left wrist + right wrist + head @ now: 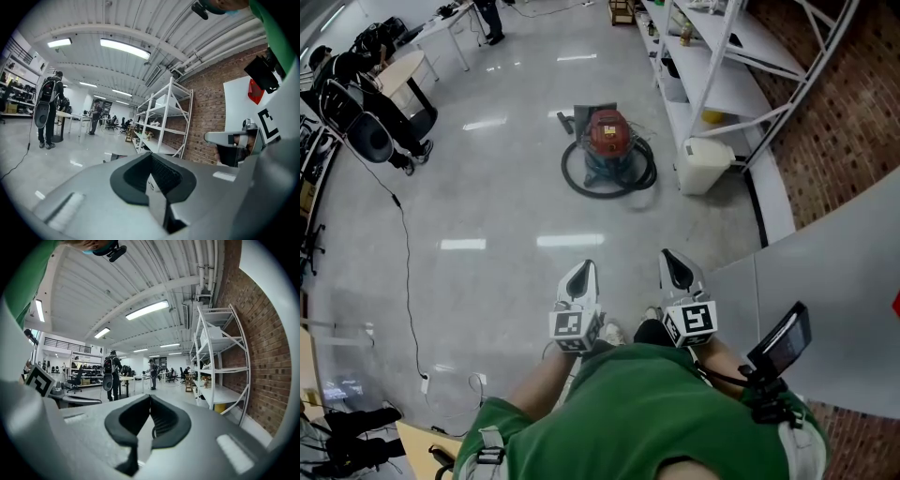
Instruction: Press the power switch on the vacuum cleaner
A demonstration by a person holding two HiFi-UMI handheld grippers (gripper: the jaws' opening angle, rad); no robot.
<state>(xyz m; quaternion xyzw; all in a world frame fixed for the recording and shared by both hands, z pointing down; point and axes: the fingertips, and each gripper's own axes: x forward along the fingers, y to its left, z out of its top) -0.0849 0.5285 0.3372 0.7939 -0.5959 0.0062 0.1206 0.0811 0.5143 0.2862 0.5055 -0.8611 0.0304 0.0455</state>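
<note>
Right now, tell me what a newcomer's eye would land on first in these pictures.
The red-topped vacuum cleaner stands mid-floor, well ahead of the person, with its black hose looped around its base. Nearer, the left gripper and right gripper are side by side close to the person's body, both with jaws together and nothing in them. To the right, white shelving runs along a brick wall.

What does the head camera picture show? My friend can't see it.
A red-topped vacuum cleaner, black hose coiled round it, stands on a shiny grey floor, well ahead of a person in green. The left gripper and right gripper point toward it, both shut and empty.
</note>
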